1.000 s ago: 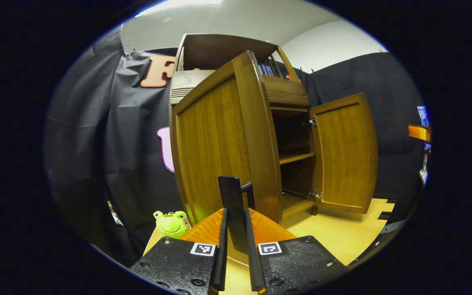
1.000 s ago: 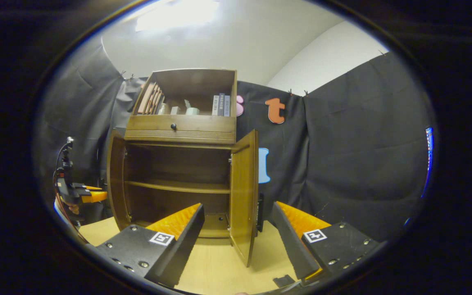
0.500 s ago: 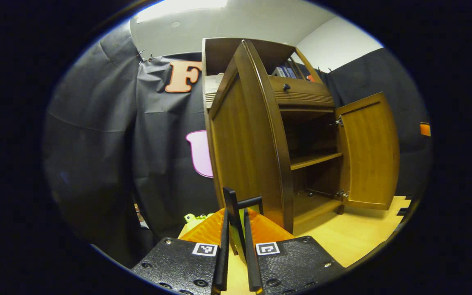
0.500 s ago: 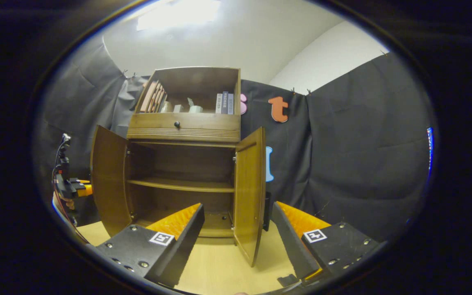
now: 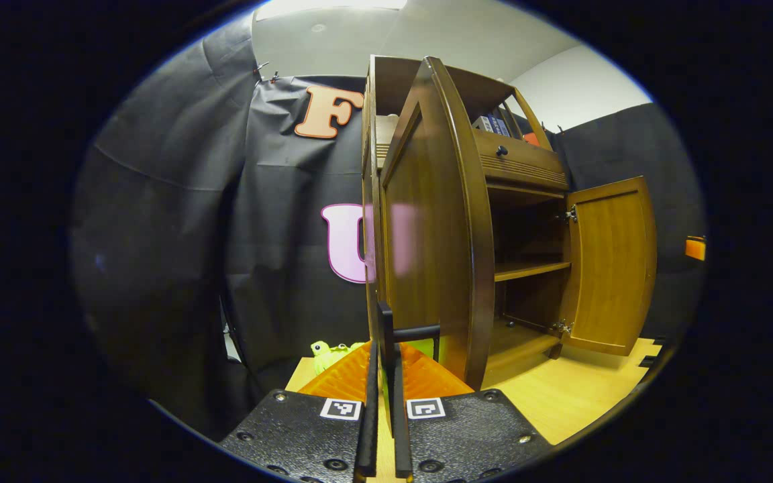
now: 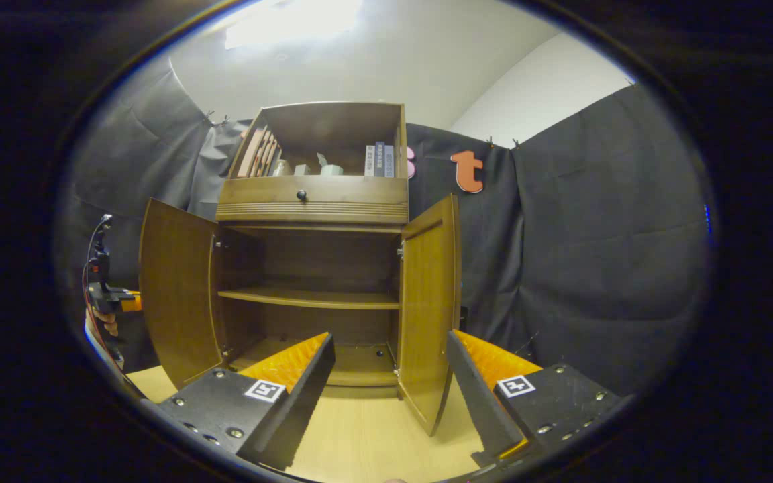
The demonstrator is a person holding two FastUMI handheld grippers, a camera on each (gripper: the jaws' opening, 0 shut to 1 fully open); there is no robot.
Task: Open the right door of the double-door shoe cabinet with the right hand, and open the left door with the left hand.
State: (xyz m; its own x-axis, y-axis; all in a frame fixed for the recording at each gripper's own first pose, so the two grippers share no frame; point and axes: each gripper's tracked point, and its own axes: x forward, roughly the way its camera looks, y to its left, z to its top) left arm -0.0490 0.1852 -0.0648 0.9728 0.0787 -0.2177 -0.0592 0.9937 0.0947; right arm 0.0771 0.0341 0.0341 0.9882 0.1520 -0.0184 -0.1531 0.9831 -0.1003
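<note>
The brown wooden shoe cabinet [image 6: 313, 208] stands with both doors swung out. In the left gripper view the left door [image 5: 437, 221] is seen almost edge-on, and my left gripper [image 5: 384, 365] is shut on its black handle [image 5: 386, 325]. The right door [image 5: 611, 265] hangs open beyond it. In the right gripper view my right gripper [image 6: 388, 339] is open and holds nothing, a little in front of the right door [image 6: 427, 302]. The left door [image 6: 175, 288] stands wide, with the left gripper [image 6: 115, 298] and a hand behind it at far left.
Inside the cabinet is a bare shelf [image 6: 306, 298]; above it are a drawer with a black knob [image 6: 302, 195] and books [image 6: 380, 159] in the top box. A green frog plush [image 5: 329, 352] lies by the cabinet's left side. Light wooden floor [image 6: 366, 436] stretches in front.
The left door has swung further out with my left gripper pulling its handle. The right door now looks slightly wider open; the right gripper stays open and has shifted little.
</note>
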